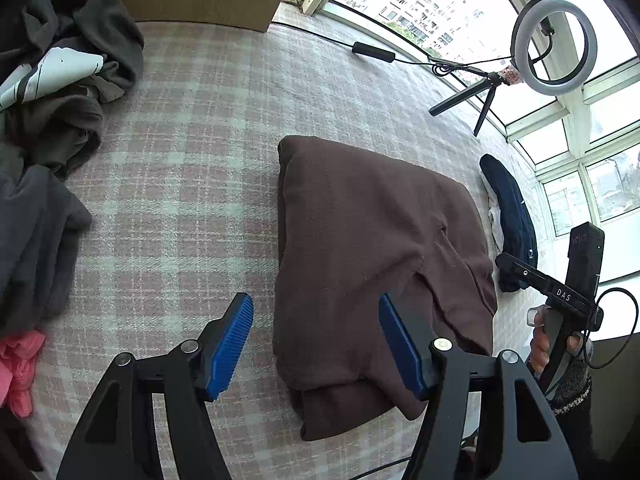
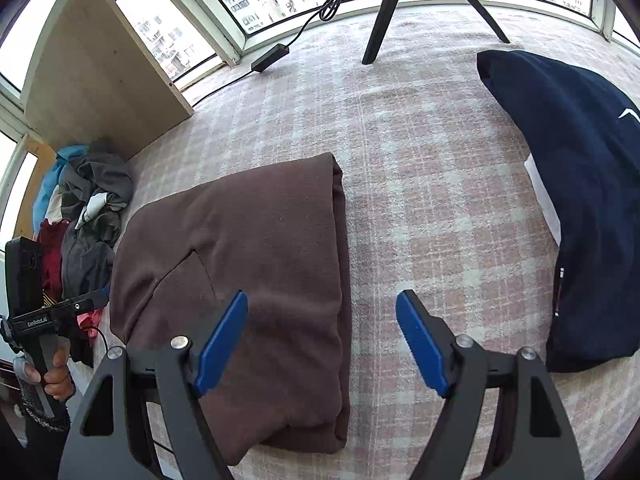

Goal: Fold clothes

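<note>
A folded brown garment (image 1: 372, 264) lies flat on the plaid pink-and-white surface (image 1: 192, 168), a thick rectangular bundle with several layers showing at its near edge.

The left claw (image 1: 316, 344) stands wide apart and grips nothing. Its left blue pad hangs over bare plaid cloth, and its right pad (image 1: 400, 348) sits over the near left part of the brown bundle; whether it touches the fabric cannot be told.

The right claw (image 2: 322, 344) is spread even wider and is also empty. Its left pad (image 2: 222, 344) hangs over the brown garment (image 2: 248, 264) near the right edge, its right pad over bare surface (image 2: 440, 184).

Each view catches the other tool at its margin, held in a hand (image 1: 554, 340) with a dark knitted cuff; in the right wrist view the other hand (image 2: 54, 372) shows at the lower left.

To the left sits an unfolded heap of clothes (image 1: 60, 80) in grey, olive, white, with a pink piece (image 1: 18, 364) at the near end. To the right, well apart from the brown bundle, lies a folded navy garment (image 2: 580, 184) with something white under it.

No box or basket is visible; only a wooden panel (image 2: 96, 76) stands at the far edge. A ring light (image 1: 554, 44) on a small tripod stands by the windows, its cable and black adapter (image 1: 374, 51) on the surface.
</note>
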`<state>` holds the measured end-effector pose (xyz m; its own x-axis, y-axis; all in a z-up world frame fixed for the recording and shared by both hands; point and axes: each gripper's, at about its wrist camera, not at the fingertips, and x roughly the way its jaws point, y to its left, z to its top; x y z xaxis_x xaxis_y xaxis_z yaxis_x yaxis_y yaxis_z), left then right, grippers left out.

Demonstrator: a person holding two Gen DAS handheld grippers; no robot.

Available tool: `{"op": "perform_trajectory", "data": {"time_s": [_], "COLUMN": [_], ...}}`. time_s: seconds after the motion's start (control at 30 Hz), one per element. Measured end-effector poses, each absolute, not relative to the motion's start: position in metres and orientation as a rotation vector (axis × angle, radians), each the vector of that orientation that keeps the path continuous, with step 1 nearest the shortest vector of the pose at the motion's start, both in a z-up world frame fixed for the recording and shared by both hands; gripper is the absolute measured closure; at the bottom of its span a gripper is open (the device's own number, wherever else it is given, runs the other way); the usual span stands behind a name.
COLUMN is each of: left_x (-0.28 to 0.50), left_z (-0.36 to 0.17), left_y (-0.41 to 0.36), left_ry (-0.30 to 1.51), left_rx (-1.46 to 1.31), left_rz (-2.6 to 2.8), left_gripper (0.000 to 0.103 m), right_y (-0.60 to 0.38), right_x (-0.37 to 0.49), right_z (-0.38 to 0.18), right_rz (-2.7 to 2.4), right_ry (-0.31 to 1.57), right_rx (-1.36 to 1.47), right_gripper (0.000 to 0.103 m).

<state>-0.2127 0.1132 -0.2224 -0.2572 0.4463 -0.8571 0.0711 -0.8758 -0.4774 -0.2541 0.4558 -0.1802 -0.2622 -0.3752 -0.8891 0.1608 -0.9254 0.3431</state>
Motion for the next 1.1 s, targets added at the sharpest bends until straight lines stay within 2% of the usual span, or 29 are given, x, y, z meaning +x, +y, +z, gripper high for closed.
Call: {"op": "perform_trajectory", "data": {"time_s": [0.2,0.47,0.53,0.6,0.63,0.67,0.97,1.1], "left_x": [-0.211,-0.209,-0.209,-0.207,-0.206,-0.204,-0.197,-0.194], "left_z": [-0.251,-0.250,-0.250,-0.250,-0.250,-0.250,-0.246,-0.229], "left_y": [0.132,0.153,0.154,0.153,0.153,0.151,0.143,0.140], "left_ry": [-0.600,-0.495,-0.492,-0.497,-0.501,-0.510,-0.554,-0.548], "left_rx": [-1.840,-1.825,-1.812,-1.791,-1.777,-1.762,-1.677,-1.634], "left_rz": [2.130,2.155,2.154,2.166,2.172,2.183,2.201,2.205], "left_gripper": [0.040,0.036,0.041,0.042,0.048,0.049,0.070,0.076], "right_y": [0.454,0.439,0.431,0.423,0.419,0.418,0.420,0.420], "right_x": [-0.251,-0.248,-0.248,-0.247,-0.247,-0.247,-0.239,-0.232], "right_z": [-0.209,-0.214,-0.214,-0.213,-0.213,-0.213,-0.199,-0.175], "right_rz": [-2.154,-2.085,-2.041,-2.036,-2.033,-2.033,-2.092,-2.129], "right_ry": [-0.277,-0.200,-0.180,-0.135,-0.118,-0.115,-0.204,-0.236], "right_rx": [1.696,1.699,1.695,1.684,1.679,1.677,1.659,1.618], "right_gripper": [0.027,0.026,0.028,0.038,0.042,0.049,0.072,0.077]}}
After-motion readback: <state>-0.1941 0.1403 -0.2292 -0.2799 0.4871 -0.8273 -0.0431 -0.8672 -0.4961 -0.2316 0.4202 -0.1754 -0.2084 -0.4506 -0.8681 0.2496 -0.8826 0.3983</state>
